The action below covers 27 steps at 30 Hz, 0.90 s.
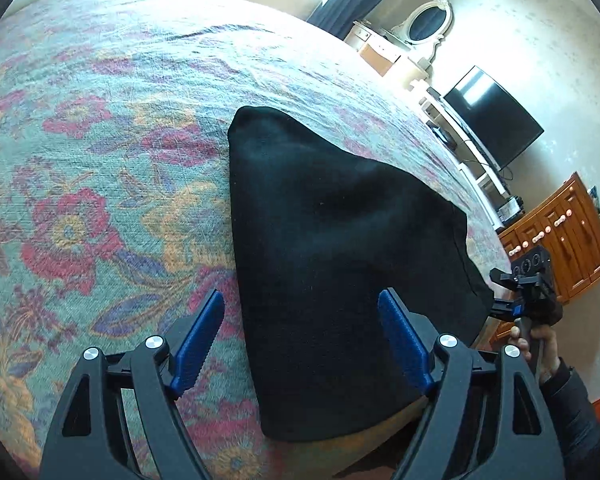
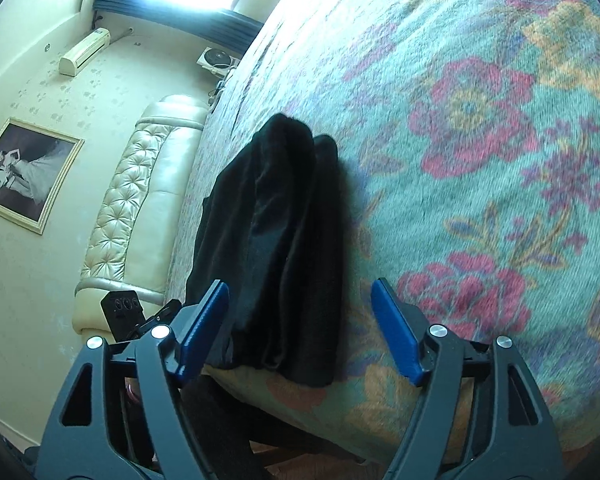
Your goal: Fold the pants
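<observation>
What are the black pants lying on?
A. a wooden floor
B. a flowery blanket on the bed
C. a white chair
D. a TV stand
B: the black pants lie in a folded bundle on the flowery blanket that covers the bed, near its edge, while the left gripper and right gripper are both open and grip nothing.

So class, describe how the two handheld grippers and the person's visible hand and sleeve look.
Left gripper and right gripper: black plastic frames with triangular cut-outs, silver round bolts, ribbed blue finger pads. The bare hand wears a dark sleeve. No cables visible.
</observation>
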Available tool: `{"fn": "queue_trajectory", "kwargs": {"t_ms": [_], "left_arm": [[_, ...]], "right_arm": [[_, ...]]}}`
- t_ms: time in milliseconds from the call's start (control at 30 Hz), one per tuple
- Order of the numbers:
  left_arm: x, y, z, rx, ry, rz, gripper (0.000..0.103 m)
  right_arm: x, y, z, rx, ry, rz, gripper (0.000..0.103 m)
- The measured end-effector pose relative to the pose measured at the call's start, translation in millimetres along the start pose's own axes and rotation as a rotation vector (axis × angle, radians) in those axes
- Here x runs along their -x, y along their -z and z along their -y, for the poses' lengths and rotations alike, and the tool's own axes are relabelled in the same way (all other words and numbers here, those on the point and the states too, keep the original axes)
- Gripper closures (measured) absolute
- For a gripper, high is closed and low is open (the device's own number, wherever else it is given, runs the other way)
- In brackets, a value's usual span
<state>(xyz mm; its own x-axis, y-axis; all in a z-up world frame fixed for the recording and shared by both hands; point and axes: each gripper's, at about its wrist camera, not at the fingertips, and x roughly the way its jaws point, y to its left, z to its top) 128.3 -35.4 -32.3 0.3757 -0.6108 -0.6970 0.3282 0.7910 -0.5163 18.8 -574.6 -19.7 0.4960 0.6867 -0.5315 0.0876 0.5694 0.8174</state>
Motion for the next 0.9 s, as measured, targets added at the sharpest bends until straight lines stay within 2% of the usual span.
{"fn": "queue_trajectory", "kwargs": {"t_ms": [233, 367, 400, 500, 533, 600, 667, 700, 833, 900], "left_arm": [[-41.0, -47.6, -39.5, 0.171, 0.114, -0.052, 0.025], [-62.9, -68.9, -45.4, 0.215, 0.193, -0.090, 0.023], [-67.7, -72.8, -45.0, 0.219, 0.205, -0.101, 0.020], [-76.0, -83.4, -40.6, 0.220, 0.214, -0.107, 0.019], [-77.4, -85.6, -40.2, 0.226, 0.221, -0.105, 0.020], [-79.2, -88.4, -40.7, 0.235, 0.227, -0.094, 0.021], [-81.1, -88.1, -41.1, 0.225, 0.180, -0.086, 0.043], [-83.0, -87.2, -42.9, 0.222, 0.159, -0.092, 0.053], [-82.5, -82.5, -42.6, 0.189, 0.162, -0.080, 0.065], [-81.7, -82.1, -42.0, 0.197, 0.162, -0.071, 0.068]], "right_arm": [[-35.8, -41.1, -6.8, 0.013, -0.002, -0.014, 0.021], [-52.1, -58.4, -9.3, 0.009, -0.033, -0.023, 0.020], [-55.8, -61.2, -10.2, 0.009, -0.041, -0.027, 0.020], [-66.0, -66.1, -15.7, 0.028, -0.050, -0.040, 0.020], [-68.3, -67.0, -16.8, 0.034, -0.049, -0.042, 0.021], [-71.7, -68.0, -17.5, 0.039, -0.033, -0.043, 0.032], [-72.3, -68.7, -14.5, 0.023, -0.019, -0.042, 0.052], [-71.6, -68.6, -11.1, 0.020, -0.022, -0.044, 0.055], [-71.2, -66.8, -9.4, 0.029, -0.026, -0.043, 0.061], [-71.1, -66.0, -10.1, 0.033, -0.021, -0.034, 0.063]]}}
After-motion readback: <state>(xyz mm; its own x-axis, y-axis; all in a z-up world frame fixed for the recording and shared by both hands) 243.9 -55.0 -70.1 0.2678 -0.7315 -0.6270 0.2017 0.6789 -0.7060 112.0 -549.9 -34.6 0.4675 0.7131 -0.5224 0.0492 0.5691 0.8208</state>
